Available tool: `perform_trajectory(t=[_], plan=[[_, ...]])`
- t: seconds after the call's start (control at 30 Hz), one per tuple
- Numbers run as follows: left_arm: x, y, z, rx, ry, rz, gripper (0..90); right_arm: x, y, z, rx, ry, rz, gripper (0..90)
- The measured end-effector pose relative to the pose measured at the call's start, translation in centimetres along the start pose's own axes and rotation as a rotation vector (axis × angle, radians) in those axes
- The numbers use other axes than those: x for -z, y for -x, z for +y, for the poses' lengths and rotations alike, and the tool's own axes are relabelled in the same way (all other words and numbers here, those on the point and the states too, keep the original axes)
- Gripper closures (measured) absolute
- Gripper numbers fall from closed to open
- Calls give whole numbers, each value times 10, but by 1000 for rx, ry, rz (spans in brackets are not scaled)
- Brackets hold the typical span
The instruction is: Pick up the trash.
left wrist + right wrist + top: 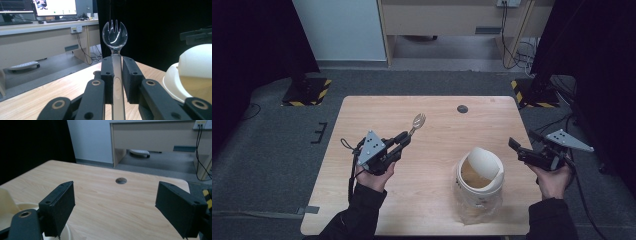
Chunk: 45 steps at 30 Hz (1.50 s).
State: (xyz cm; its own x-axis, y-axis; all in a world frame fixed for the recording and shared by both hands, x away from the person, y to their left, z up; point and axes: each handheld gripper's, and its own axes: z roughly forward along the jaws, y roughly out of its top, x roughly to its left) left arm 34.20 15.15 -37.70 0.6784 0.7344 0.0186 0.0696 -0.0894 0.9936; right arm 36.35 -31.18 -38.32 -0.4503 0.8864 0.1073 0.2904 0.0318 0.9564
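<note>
Wooden worktop (432,210) is carrying a lidded tub (478,186) toward its near right; left gripper (404,137) is clamping a spork (417,121) pointing away, while right gripper (519,148) is gaping.

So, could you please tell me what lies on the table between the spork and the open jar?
Nothing: in the high view, bare wooden tabletop separates the spork, held in the left tongs, from the jar.

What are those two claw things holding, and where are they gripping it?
The left gripper pinches a clear plastic spork by its handle, just below the bowl. The right gripper is open and holds nothing.
</note>
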Motion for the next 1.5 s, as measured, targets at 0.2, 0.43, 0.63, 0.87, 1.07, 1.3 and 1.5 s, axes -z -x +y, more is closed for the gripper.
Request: perform_trajectory(t=[0.2, 0.43, 0.63, 0.87, 1.07, 1.3, 1.5], plan=[[-3, 6, 2, -5, 3, -22, 794, 4, -16, 17, 7, 60, 60, 166], [-8, 18, 1, -16, 2, -58, 794, 8, -38, 35, 14, 113, 126, 172], [-12, 31, 7, -32, 27, -83, 794, 7, -56, 45, 17, 136, 184, 179], [-14, 45, 15, -52, 53, -103, 794, 2, -78, 55, 28, 155, 251, 190], [-22, 58, 18, -75, 56, -128, 794, -7, -94, 56, 15, 147, 315, 220], [-37, 79, 15, -110, 47, -162, 794, -10, -104, 53, 2, 147, 376, 287], [-46, 90, 12, -114, 59, -170, 794, -12, -107, 51, -5, 130, 414, 383]])
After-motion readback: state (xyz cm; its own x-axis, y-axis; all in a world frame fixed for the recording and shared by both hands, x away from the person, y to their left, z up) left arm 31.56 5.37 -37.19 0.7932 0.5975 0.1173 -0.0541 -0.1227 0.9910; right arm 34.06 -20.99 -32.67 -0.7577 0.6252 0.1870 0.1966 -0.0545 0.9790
